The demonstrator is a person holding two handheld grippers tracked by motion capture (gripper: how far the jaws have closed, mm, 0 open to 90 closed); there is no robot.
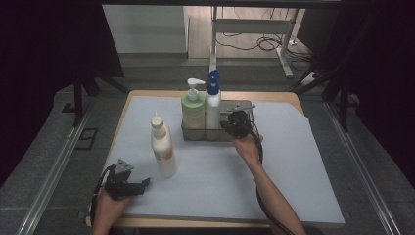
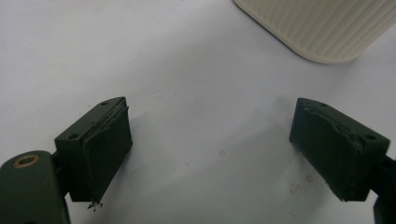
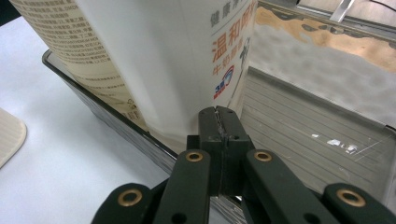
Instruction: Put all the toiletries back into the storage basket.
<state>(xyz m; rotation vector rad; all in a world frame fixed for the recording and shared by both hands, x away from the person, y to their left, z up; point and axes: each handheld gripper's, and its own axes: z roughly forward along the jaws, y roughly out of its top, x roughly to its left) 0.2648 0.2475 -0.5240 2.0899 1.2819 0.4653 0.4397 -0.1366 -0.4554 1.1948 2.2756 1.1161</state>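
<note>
The right tool (image 3: 219, 122) sits clenched, jaws pressed together on nothing, its tips right against the base of the tall white bottle with the blue spray cap (image 1: 213, 105), which stands in the grey metal tray (image 1: 242, 105) beside the pale green pump bottle (image 1: 193, 108). Two bottles are in the tray; the ribbed cream-white squeeze bottle (image 1: 163, 147) stands alone on the pale blue table (image 1: 284, 166). The left tool (image 2: 210, 140) lies near it, jaws released, spread wide and empty. Looks like the loading step, so next that tool should straddle the ribbed body squarely before closing.
</note>
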